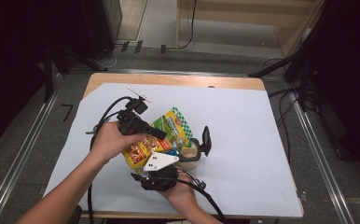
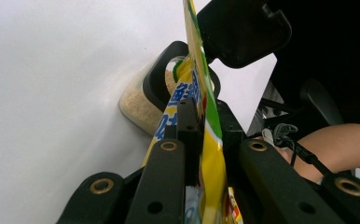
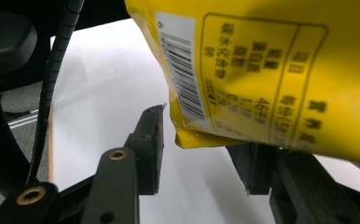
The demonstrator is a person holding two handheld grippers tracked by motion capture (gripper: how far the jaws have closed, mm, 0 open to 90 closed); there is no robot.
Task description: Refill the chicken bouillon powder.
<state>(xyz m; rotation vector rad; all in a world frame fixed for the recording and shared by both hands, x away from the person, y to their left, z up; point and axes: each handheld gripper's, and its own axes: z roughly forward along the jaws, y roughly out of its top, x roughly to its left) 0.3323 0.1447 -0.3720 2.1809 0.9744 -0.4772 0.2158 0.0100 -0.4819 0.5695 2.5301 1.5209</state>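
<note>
left gripper (image 2: 201,140) clamped on glossy yellow crinkly pouch (image 2: 206,154), held edge-on over clear grain-filled jar (image 2: 138,105) with black flip lid (image 2: 243,28) on white sheet (image 1: 243,116). right gripper (image 3: 201,149) jaws apart, nothing between; pouch hides right pad. print unreadable.

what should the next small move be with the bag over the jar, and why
Probably tip the bag a bit more. The left gripper is shut on it, its mouth sits at the open jar, which already holds pale grains, and the right gripper is open under the bag's bottom corner.
</note>
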